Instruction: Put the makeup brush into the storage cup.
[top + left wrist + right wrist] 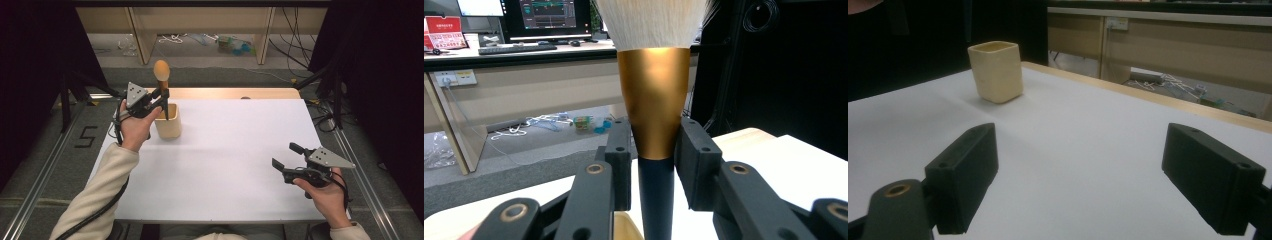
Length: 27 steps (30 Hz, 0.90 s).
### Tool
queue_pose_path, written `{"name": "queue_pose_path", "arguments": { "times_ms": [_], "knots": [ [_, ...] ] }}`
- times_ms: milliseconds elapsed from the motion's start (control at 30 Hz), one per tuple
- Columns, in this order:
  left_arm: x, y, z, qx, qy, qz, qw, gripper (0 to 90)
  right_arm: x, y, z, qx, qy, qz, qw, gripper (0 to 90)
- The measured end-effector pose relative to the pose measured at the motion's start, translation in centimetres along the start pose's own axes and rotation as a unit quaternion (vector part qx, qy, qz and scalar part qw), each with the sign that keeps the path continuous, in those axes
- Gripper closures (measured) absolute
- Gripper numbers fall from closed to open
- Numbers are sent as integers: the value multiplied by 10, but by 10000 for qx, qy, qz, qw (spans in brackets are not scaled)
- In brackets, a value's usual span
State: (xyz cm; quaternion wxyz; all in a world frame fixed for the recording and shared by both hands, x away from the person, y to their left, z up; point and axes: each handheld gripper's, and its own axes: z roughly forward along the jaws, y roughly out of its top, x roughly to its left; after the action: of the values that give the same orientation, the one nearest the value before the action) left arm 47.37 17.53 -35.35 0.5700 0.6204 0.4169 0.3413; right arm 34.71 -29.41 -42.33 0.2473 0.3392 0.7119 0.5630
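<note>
The left gripper [162, 97] is seen clamped on a makeup brush [161, 75], its two black pads pressed against the gold ferrule [655, 100] where that narrows into the dark handle [656, 200]. The brush is held upright, with the pale bristles [654, 20] at the top and the handle pointing down. In the high view the brush head stands above a cream cup [168, 121], and the handle is seen just at the cup's rim; whether it reaches inside cannot be told. The cup stands upright near the far left corner of the desk [225, 160], on its white top, with the person's left hand [135, 125] just beside it.

The right gripper [287, 160] is held by the right hand [325, 192] near the right edge of the desk, toward the near side. Its jaws are spread wide apart with nothing between them, and they hang low over the bare white surface. In the right gripper view the cup [996, 71] is seen well apart from that gripper, across the desk, close to the desk's wooden far edge [1148, 97].
</note>
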Motion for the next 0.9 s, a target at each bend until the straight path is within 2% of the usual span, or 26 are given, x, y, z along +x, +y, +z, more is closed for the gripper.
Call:
{"name": "queue_pose_path", "arguments": {
  "times_ms": [900],
  "knots": [
    [4,3,7,-66,83,-40,9999,696,0,0,0,-1,0,0,10000,159]
  ]
}}
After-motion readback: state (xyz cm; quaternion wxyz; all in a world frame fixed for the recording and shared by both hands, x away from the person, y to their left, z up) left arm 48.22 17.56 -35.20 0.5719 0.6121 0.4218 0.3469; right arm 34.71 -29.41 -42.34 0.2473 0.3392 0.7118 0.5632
